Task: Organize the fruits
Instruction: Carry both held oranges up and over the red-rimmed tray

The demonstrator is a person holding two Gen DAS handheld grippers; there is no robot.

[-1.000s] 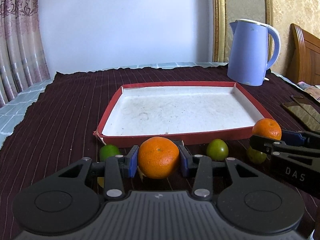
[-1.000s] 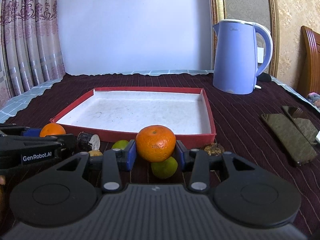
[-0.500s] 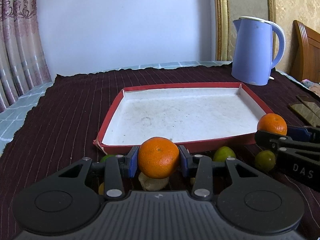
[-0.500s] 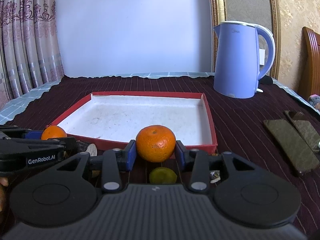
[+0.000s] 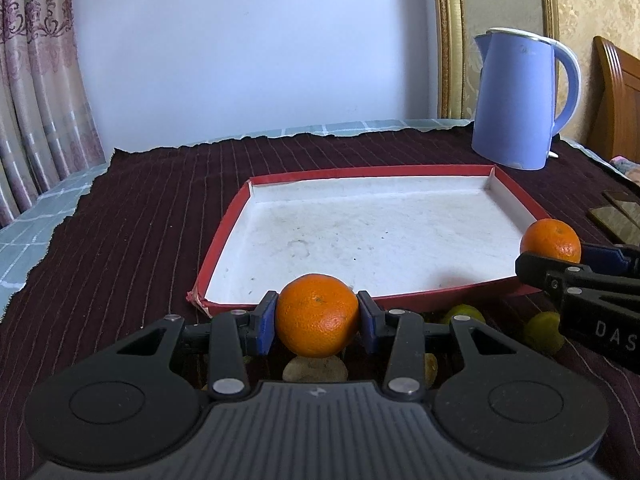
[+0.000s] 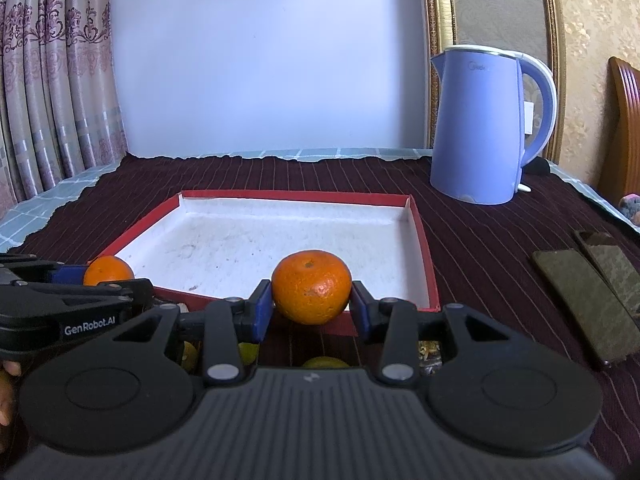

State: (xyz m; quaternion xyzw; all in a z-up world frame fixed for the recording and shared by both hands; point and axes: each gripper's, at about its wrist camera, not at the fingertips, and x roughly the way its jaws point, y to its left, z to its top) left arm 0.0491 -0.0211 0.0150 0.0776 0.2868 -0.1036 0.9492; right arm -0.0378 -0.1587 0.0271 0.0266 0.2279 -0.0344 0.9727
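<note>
My left gripper [image 5: 317, 322] is shut on an orange [image 5: 318, 312], held above the near left edge of the red tray [image 5: 224, 240] with its white floor. My right gripper [image 6: 312, 300] is shut on a second orange [image 6: 311, 286], held above the tray's near right edge [image 6: 424, 248]. Each gripper shows in the other's view: the right one [image 5: 552, 252] at the far right, the left one [image 6: 100, 276] at the far left. Small green fruits [image 5: 542, 328] and a pale brownish one [image 5: 316, 368] lie on the cloth in front of the tray, below the grippers.
A blue electric kettle [image 6: 484, 128] stands behind the tray to the right. Two dark flat phones [image 6: 584, 292] lie on the dark striped cloth [image 5: 140, 220] to the right. Curtains hang at the left, a wooden headboard stands at the right.
Both grippers have risen and moved forward with their oranges, from above the loose fruits to over the tray's near edge. The loose fruits have dropped lower in both views.
</note>
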